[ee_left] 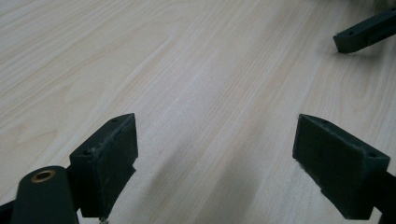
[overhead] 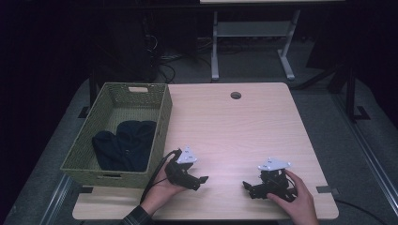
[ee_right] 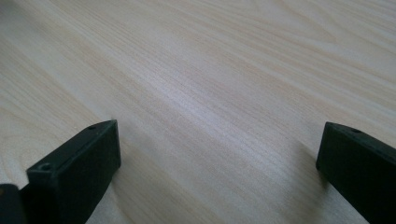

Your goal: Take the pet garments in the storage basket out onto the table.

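Note:
A woven olive basket stands at the table's left edge with dark navy clothing folded inside it. Right of the basket, near the table's front edge, a hand holds my left gripper low over the wood, open, nothing between its fingers. In the left gripper view its jaws stand wide apart above bare wood, and a jaw tip of the other gripper shows at the top right. My right gripper rests at the front right, pointing left, open and empty; in the right gripper view its two jaws are spread wide.
The light wood table has a round cable hole near its far edge. A white desk frame and cables stand on the dark floor beyond. Grey floor rails run along both sides.

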{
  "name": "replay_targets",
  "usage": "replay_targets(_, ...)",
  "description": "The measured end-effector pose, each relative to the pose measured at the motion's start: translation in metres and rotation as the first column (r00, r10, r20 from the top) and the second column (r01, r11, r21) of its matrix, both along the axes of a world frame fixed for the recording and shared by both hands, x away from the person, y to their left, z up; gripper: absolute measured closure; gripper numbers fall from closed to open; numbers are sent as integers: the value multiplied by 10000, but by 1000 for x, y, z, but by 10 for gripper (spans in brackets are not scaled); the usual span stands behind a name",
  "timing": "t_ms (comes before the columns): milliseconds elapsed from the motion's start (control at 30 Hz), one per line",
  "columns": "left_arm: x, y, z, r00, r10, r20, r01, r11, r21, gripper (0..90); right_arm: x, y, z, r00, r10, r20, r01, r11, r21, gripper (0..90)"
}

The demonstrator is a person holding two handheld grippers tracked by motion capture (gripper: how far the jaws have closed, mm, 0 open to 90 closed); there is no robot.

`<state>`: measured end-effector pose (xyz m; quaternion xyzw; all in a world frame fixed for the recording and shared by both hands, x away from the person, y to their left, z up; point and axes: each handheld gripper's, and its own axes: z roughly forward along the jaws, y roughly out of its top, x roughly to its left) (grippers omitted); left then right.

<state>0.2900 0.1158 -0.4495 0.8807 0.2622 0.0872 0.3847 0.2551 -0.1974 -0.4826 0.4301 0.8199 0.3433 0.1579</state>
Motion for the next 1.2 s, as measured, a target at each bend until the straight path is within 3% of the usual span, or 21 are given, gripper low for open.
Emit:
replay_targets(767, 4, 0, 16, 9998, -42, 206, 43, 10000, -53, 139, 0, 0, 0, 10000, -8, -2, 8, 10000, 3, 0)
replay_targets(1200, 7, 1, 26, 9997, -27, 233, 34, 9996, -290, 139, 0, 0, 0, 10000, -2, -9, 2, 10000, -2, 0)
